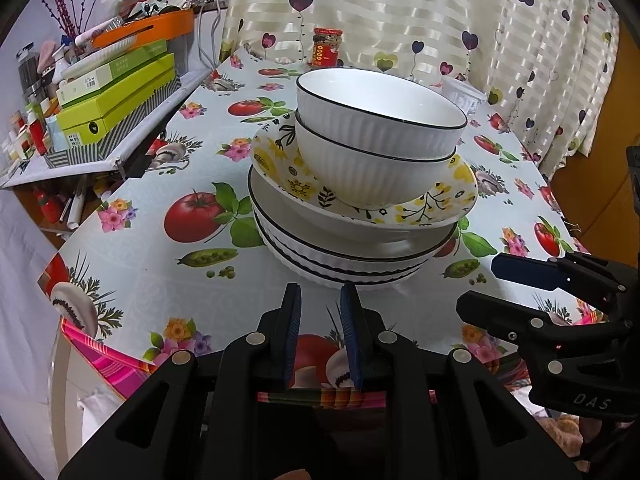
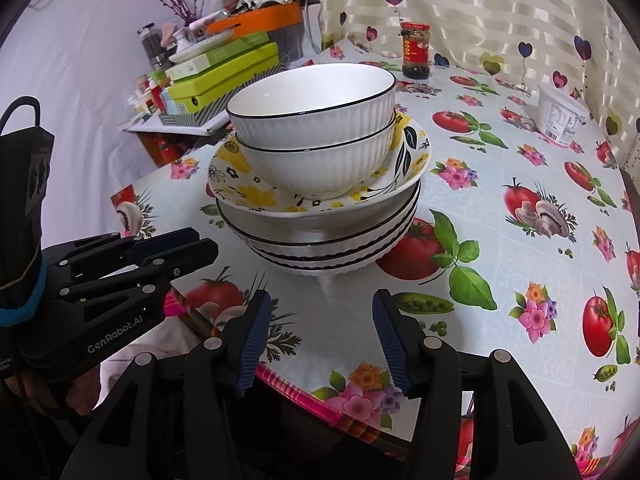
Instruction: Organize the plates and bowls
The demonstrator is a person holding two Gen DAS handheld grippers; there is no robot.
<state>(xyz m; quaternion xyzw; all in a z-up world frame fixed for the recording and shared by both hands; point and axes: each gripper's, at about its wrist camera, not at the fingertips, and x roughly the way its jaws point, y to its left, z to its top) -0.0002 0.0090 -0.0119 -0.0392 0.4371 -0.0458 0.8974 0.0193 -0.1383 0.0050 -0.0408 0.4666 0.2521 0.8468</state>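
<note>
One stack stands mid-table. Two nested white ribbed bowls with black rims, the upper one point(image 1: 380, 120) point(image 2: 320, 120) inside the lower one point(image 1: 360, 176), rest on a yellow flowered plate point(image 1: 280, 160) point(image 2: 240, 184). Under it lie several white black-rimmed deep plates point(image 1: 344, 268) point(image 2: 320, 256). My left gripper point(image 1: 320, 300) point(image 2: 206, 242) hovers just in front of the stack's base, shut, nothing between its pads. My right gripper point(image 2: 320, 298) point(image 1: 478, 284) sits beside it to the right, open, jaws empty, short of the plates.
The table point(image 1: 160, 280) has a fruit-print cloth, with its near edge under both grippers. A red-labelled jar point(image 1: 327, 48) point(image 2: 416, 52) and a white plastic tub point(image 1: 464, 94) point(image 2: 560, 116) stand at the back by the curtain. A cluttered side shelf with green boxes point(image 1: 116, 96) point(image 2: 224, 76) is on the left.
</note>
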